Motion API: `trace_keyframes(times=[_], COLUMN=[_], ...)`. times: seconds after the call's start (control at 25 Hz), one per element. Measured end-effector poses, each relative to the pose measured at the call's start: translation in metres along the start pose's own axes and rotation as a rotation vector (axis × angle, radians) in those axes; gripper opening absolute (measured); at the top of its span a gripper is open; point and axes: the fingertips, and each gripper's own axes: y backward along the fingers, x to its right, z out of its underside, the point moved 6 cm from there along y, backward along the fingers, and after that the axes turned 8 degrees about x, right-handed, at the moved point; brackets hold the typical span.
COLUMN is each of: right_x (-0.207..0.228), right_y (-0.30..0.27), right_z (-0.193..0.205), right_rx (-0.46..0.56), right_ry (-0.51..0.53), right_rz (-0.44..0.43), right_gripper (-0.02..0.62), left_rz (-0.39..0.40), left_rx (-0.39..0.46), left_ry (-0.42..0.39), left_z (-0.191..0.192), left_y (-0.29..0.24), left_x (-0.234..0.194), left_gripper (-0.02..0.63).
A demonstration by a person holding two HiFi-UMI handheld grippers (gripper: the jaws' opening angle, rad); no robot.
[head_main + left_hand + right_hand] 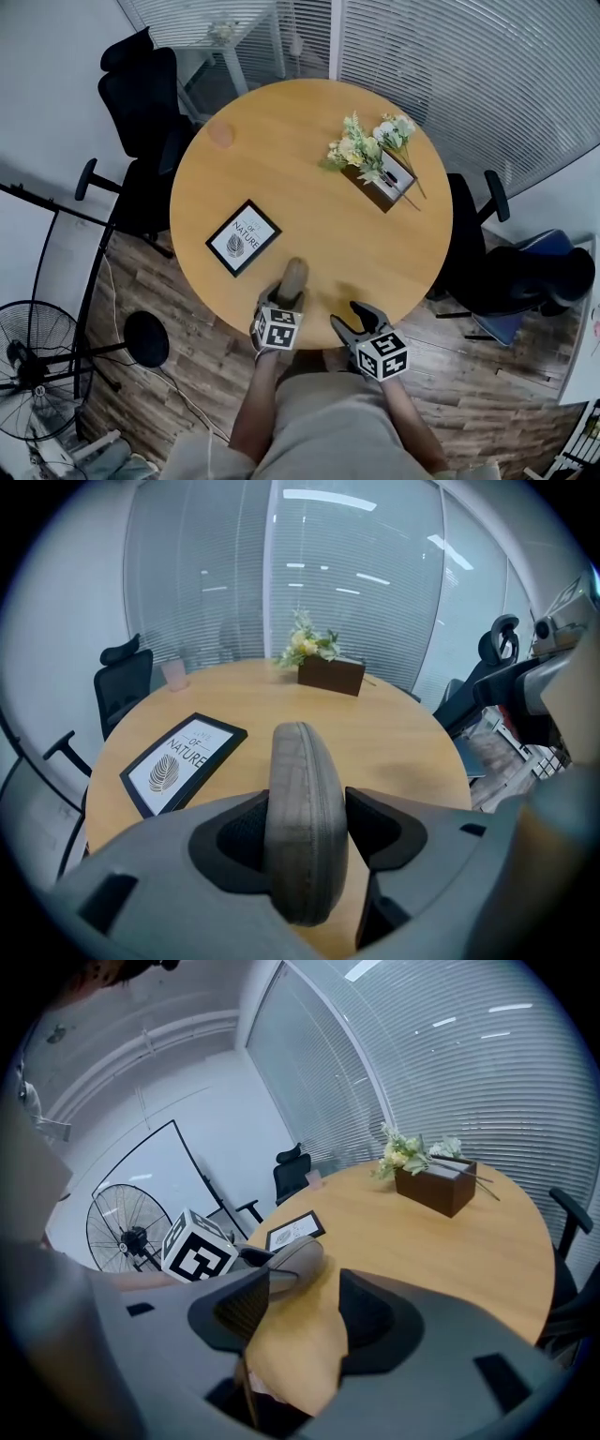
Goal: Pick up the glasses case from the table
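Left gripper (289, 298) clamped wide on the case (300, 789) at the table's (309, 169) near edge. Case stands on its narrow side, pads on its curved faces. Risk: the rounded shell twists or slips out if I tilt or ease off. Right gripper (354, 317) gapes empty alongside.

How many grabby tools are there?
2. The left tool grips the glasses case at the near edge of the table; the right tool hangs beside it, open and empty.
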Motion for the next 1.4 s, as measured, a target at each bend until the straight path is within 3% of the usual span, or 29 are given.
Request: trace_keyframes(times=[0.52, 0.84, 1.4], right_x=[0.001, 0.007, 0.007], right_y=[0.007, 0.027, 0.060], right_z=[-0.001, -0.003, 0.001], right_rx=[0.002, 0.023, 0.063], right_ry=[0.027, 0.048, 0.045], right_rz=[-0.069, -0.105, -0.199], right_gripper=[0.229, 0.227, 0.224], left_rz=[-0.004, -0.019, -0.081], left_rx=[0.133, 0.229, 0.270], left_ry=[0.066, 0.043, 0.017], left_z=[-0.021, -0.044, -0.045], left_y=[0.030, 0.057, 0.100], left_x=[0.016, 0.042, 0.103], left_gripper=[0.247, 0.247, 0.247])
